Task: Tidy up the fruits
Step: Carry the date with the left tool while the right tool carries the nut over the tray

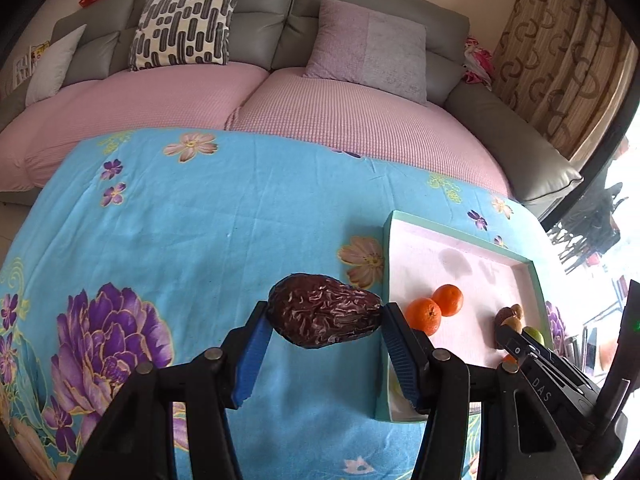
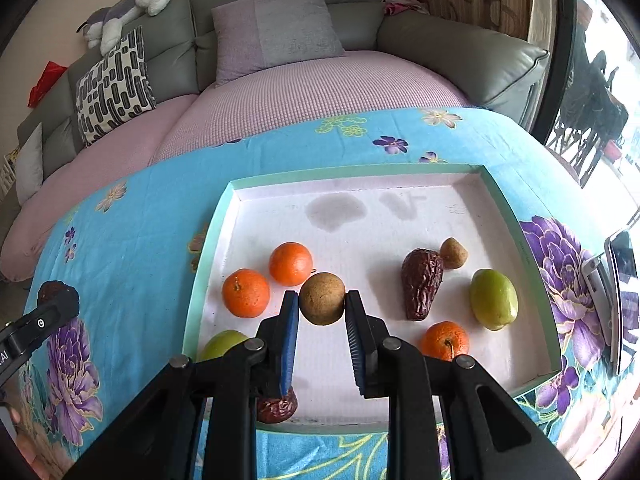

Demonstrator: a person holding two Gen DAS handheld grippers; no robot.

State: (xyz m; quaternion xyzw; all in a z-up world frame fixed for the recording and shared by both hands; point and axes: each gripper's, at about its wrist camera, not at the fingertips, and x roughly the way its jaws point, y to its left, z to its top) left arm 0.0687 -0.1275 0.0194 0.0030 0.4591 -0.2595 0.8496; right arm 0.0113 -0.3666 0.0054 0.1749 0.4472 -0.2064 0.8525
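My left gripper (image 1: pixel 324 320) is shut on a dark wrinkled date (image 1: pixel 324 310), held above the blue floral cloth left of the tray (image 1: pixel 386 256). My right gripper (image 2: pixel 322 300) is shut on a round brown fruit (image 2: pixel 322 298) over the white tray (image 2: pixel 352 178). In the tray lie two oranges (image 2: pixel 246 292) (image 2: pixel 291 263) on the left, a third orange (image 2: pixel 445 340), a date (image 2: pixel 421 282), a small brown fruit (image 2: pixel 454 253), a green fruit (image 2: pixel 494 299) on the right, another green fruit (image 2: pixel 224 344) and a date (image 2: pixel 278 406) near the front.
The table wears a blue floral cloth (image 1: pixel 200 220). A pink-covered grey sofa (image 1: pixel 280 100) with cushions stands right behind it. A phone-like device (image 2: pixel 620 300) lies at the table's right edge. A curtain (image 1: pixel 560 60) hangs at the right.
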